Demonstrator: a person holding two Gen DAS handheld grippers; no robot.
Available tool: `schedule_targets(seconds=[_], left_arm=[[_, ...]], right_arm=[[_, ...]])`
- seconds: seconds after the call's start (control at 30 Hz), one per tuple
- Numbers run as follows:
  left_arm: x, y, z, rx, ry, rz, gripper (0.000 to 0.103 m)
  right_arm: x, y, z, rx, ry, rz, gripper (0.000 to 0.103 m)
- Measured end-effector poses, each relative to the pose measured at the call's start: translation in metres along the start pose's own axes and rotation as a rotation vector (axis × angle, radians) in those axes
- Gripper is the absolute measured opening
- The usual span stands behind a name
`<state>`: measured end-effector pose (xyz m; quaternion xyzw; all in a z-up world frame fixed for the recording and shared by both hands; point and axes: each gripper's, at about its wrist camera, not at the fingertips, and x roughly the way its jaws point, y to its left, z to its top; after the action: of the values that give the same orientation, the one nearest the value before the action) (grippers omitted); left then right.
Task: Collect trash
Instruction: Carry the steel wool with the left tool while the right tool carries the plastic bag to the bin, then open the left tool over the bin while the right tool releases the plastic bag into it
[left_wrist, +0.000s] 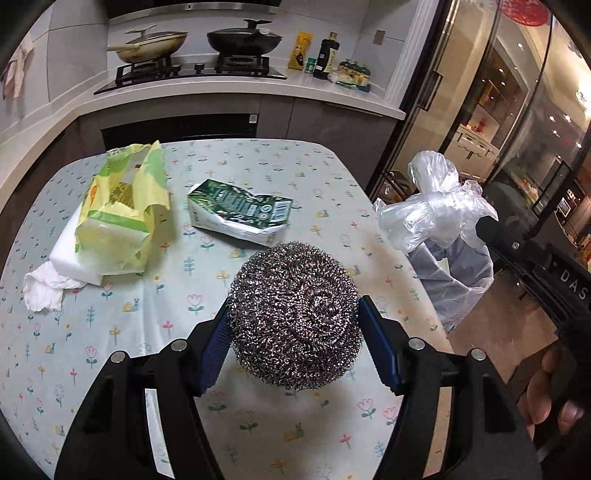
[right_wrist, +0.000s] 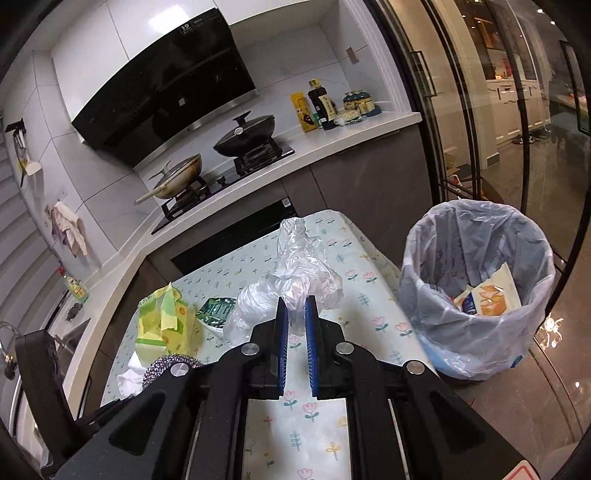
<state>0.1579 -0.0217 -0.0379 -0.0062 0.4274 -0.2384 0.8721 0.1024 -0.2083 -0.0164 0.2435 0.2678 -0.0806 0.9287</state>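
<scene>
while the left gripper (left_wrist: 293, 325) has its jaws closed on the steel wool scrubber (left_wrist: 295, 314), the blue pads (left_wrist: 214, 354) press into both sides of the ball, and it sits just above the floral surface (left_wrist: 110, 369), near its front edge. whether it touches the cloth: can't tell. the right gripper (right_wrist: 295, 325) has its jaws nearly closed, pinching a crumpled clear plastic bag (right_wrist: 295, 273) betw. the pads; the bag bunches upward and to the left of the jaws. in the left wrist view that same bag (left_wrist: 436, 206) shows past the right edge of the surface, over the trash bin (left_wrist: 458, 280).

on the surface: a yellow-green wrapper (left_wrist: 118, 218) lying on a white sponge block (left_wrist: 66, 258), w/ a crumpled white tissue (left_wrist: 44, 288) touching the block at the left edge. a green carton (left_wrist: 240, 210), squashed, lies near the middle, apart from the wrapper and behind the scrubber.

the trash bin (right_wrist: 476, 302) stands on the floor just right of the surface, lined w/ a pale plastic liner, and holds an orange-and-white packet (right_wrist: 487, 295) at the bottom.

behind: a counter w/ a gas hob, a cream pan (left_wrist: 151, 42) and a black wok (left_wrist: 243, 37) w/ lids on, plus sauce bottles (left_wrist: 325, 55) to the right. glass doors at far right.
</scene>
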Motion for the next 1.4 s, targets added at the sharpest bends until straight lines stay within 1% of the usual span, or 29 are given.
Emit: schedule_targets(seconds=[0.37,0.67,1.0,1.17,1.33,1.4], left_arm=[[0.014,-0.077,0.011,0.095,0.0,-0.074,0.063],[0.035,-0.14,0.025,0.175,-0.002,-0.128,0.063],[0.081,-0.199,0.054,0.235,0.01,-0.201,0.063],[0.108,-0.223,0.061,0.27,0.031,-0.218,0.063],[0.132,-0.238,0.064,0.282,0.057,-0.235,0.064],[0.141,-0.244,0.066,0.29,0.066,-0.231,0.064]], right_arm=[[-0.032,-0.07,0.012,0.069,-0.045,-0.085,0.009],[-0.043,-0.122,0.026,0.107,-0.078,-0.149,0.009],[-0.029,-0.175,0.046,0.137,-0.075,-0.219,0.009],[-0.012,-0.2,0.054,0.162,-0.059,-0.249,0.009],[0.007,-0.218,0.059,0.186,-0.034,-0.265,0.009],[0.014,-0.223,0.061,0.193,-0.024,-0.27,0.009]])
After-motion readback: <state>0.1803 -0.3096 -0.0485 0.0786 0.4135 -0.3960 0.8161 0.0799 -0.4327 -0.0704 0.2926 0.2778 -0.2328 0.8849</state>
